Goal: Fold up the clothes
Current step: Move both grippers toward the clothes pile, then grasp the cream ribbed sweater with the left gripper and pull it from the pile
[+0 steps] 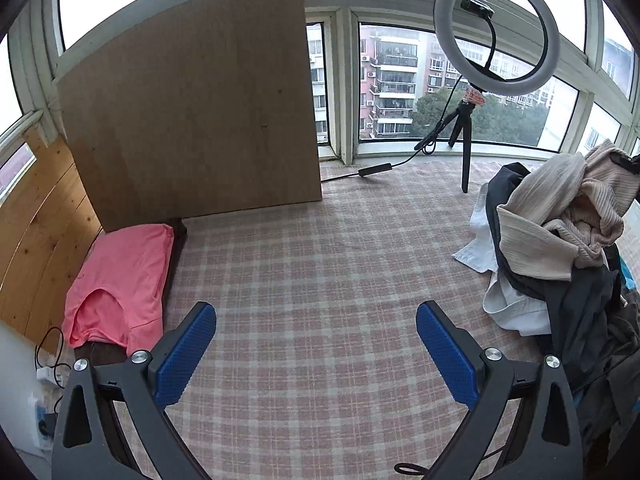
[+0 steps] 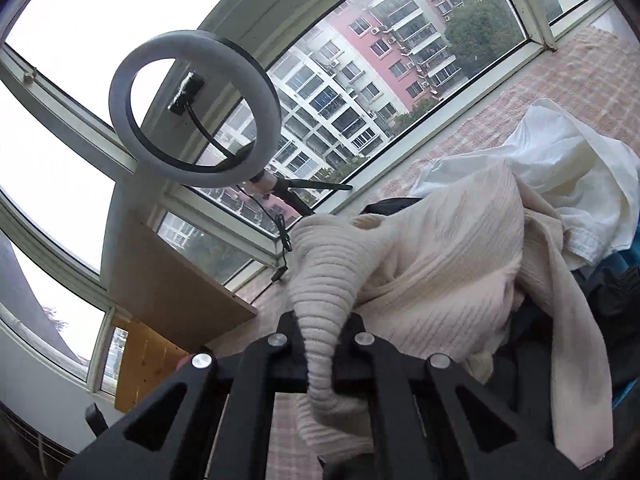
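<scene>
A beige ribbed sweater (image 1: 560, 216) tops a heap of dark and white clothes (image 1: 576, 312) at the right of the pink plaid bed cover (image 1: 320, 264). In the right wrist view my right gripper (image 2: 320, 344) is shut on a ribbed cuff of that beige sweater (image 2: 436, 256), which hangs lifted off the heap. My left gripper (image 1: 316, 344) stands open over bare plaid cover, its blue pads (image 1: 184, 356) wide apart with nothing between them. A folded pink shirt (image 1: 120, 276) lies at the left edge on a dark garment.
A brown board (image 1: 192, 100) leans upright at the back left. A ring light on a tripod (image 1: 492, 32) stands by the window, its cable (image 1: 376, 170) trailing on the cover. A wooden panel (image 1: 36, 232) and a power strip (image 1: 44, 420) are at the far left.
</scene>
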A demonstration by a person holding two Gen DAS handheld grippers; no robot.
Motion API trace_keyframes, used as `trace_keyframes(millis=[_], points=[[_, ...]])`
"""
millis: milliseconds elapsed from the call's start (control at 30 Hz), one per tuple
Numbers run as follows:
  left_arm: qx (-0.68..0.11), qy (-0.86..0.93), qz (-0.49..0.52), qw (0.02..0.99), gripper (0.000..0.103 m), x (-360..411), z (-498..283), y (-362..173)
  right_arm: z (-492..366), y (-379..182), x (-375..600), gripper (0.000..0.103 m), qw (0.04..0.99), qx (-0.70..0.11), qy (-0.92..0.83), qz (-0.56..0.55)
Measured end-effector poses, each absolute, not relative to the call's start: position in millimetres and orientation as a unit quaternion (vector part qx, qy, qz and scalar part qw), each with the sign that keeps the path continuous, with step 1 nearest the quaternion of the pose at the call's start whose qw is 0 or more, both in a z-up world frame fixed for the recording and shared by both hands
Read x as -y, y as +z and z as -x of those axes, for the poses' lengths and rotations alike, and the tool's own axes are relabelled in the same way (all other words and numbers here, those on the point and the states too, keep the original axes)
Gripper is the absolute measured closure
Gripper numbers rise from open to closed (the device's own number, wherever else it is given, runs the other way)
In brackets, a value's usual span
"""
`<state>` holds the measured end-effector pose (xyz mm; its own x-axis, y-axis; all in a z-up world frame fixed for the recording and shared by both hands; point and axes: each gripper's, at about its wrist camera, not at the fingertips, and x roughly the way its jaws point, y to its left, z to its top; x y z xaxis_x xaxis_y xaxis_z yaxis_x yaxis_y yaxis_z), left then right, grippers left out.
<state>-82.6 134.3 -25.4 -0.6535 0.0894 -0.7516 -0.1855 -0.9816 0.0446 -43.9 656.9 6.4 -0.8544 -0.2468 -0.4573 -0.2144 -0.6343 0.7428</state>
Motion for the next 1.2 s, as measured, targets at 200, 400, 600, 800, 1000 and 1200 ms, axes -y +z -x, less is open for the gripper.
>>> trace_keyframes(millis=[200, 400, 600, 800, 1000, 1200], points=[[-0.016, 0.919, 0.390, 0.048, 0.002, -63, 59, -16, 75, 113, -521, 0.098, 0.104, 0.323, -0.906, -0.252], [0.014, 0.911, 0.412, 0.027, 0.002, -4, 45, -24, 132, 107, -337, 0.077, 0.266, 0.207, -0.849, -0.407], [0.004, 0.894, 0.441, 0.081, 0.002, -9, 40, -49, 85, 33, -377, 0.033, 0.094, 0.189, -0.893, -0.398], [-0.062, 0.836, 0.500, 0.217, 0.002, -117, 51, -106, 8, -70, -465, 0.033, -0.086, 0.246, -0.846, -0.465], [-0.144, 0.777, 0.526, 0.314, 0.002, -254, 45, -156, -49, -101, -495, 0.033, -0.110, 0.321, -0.823, -0.456], [-0.200, 0.764, 0.520, 0.325, 0.088, -288, 38, -177, -39, -86, -478, 0.032, -0.103, 0.243, -0.849, -0.458]])
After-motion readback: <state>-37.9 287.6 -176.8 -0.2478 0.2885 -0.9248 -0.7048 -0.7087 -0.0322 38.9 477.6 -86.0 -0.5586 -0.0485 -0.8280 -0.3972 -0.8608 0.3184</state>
